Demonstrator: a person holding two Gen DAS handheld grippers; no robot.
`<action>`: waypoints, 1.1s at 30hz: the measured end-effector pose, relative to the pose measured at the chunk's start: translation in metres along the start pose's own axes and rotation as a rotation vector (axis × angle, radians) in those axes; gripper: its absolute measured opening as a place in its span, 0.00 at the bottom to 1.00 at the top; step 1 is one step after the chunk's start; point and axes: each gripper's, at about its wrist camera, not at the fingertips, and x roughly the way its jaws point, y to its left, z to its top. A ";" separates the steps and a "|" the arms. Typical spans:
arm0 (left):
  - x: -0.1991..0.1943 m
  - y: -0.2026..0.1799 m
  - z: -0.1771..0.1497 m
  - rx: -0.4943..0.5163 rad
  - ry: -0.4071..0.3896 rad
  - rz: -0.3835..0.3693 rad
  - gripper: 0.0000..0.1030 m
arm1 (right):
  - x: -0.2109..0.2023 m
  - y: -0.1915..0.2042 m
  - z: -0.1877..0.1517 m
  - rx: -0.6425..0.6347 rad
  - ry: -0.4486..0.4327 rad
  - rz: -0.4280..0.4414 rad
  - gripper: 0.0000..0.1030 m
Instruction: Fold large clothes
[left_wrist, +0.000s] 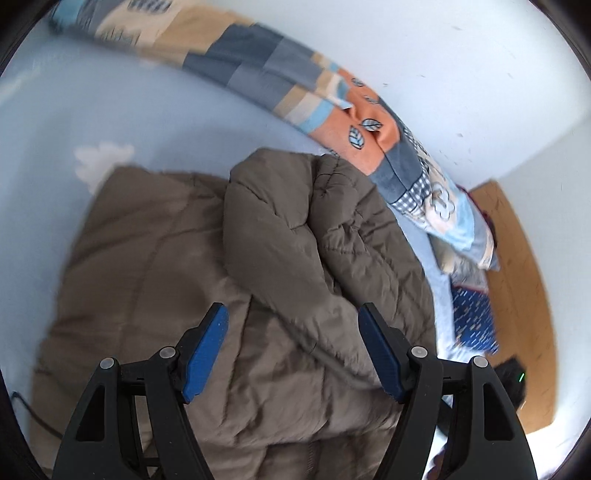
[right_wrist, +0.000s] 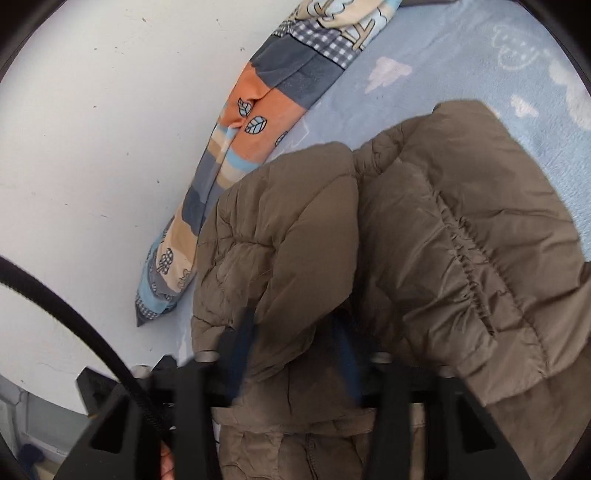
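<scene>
Overhead, the left tool (left_wrist: 293, 354) hangs above a brown puffer jacket (left_wrist: 236, 280) spread on a bed, its blue pads (left_wrist: 205, 360) set wide apart with nothing between them. The jacket lies on a pale blue sheet (left_wrist: 110, 110) printed with white clouds; a quilted sleeve or side panel is folded across the jacket's body, forming a raised ridge just beyond the left tool's fingertips. A patchwork quilt (left_wrist: 332, 107) in orange, grey-blue and beige runs along the far side of the jacket, bunched against a white wall (left_wrist: 461, 55). Past the jacket's right edge in the left view, a dark blue patterned cloth (left_wrist: 472, 321) lies at the bed's side, next to a wooden floor (left_wrist: 517, 277).

In the right wrist view, the right tool (right_wrist: 295, 354) is pressed low into the jacket (right_wrist: 443, 240), puffy fabric bulging between its blurred fingers and over them. The fingers stand partly apart with jacket cloth filling the gap; whether they actually grip it cannot be told through the blur. A black cable (right_wrist: 74, 325) arcs across the left of that view, in front of the wall (right_wrist: 110, 129). The quilt (right_wrist: 251, 118) lies just beside the jacket's far edge.
</scene>
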 end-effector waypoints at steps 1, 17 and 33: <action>0.006 0.002 0.002 -0.027 0.009 -0.015 0.68 | 0.001 -0.001 0.001 -0.002 0.011 -0.001 0.10; -0.033 -0.037 -0.058 0.135 -0.118 0.039 0.10 | -0.055 0.035 -0.006 -0.195 0.026 -0.031 0.08; 0.017 -0.025 -0.079 0.185 -0.049 0.208 0.17 | 0.004 -0.008 -0.013 -0.211 0.132 -0.237 0.08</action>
